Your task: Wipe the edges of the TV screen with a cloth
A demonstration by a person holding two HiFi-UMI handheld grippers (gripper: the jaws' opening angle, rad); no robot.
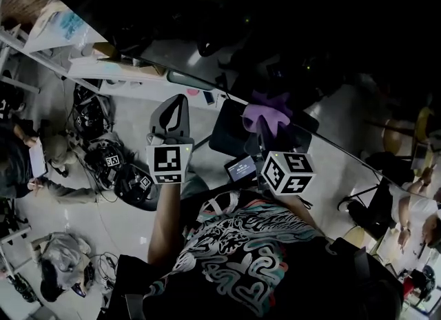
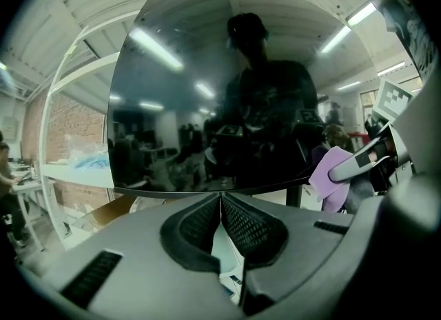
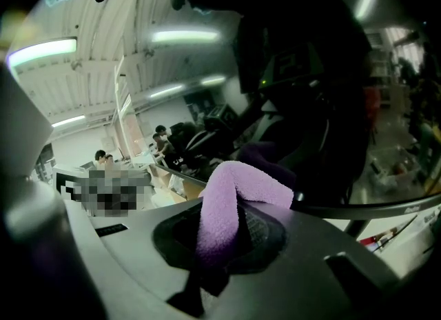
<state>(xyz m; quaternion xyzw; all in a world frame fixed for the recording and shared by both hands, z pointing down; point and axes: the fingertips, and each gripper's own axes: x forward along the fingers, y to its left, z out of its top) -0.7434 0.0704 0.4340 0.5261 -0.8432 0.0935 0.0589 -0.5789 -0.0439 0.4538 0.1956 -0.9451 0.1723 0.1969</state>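
left tongs (image 2: 220,200): pinched together, empty
right tongs (image 3: 227,227): clamped on purple cloth (image 3: 242,184), right at TV screen (image 2: 179,91) bottom edge

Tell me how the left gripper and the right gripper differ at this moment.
The left gripper is shut on nothing; the right gripper is shut on the purple cloth. The left gripper seems clear of the TV screen; the right gripper's cloth reaches its lower edge. Both point at the screen.
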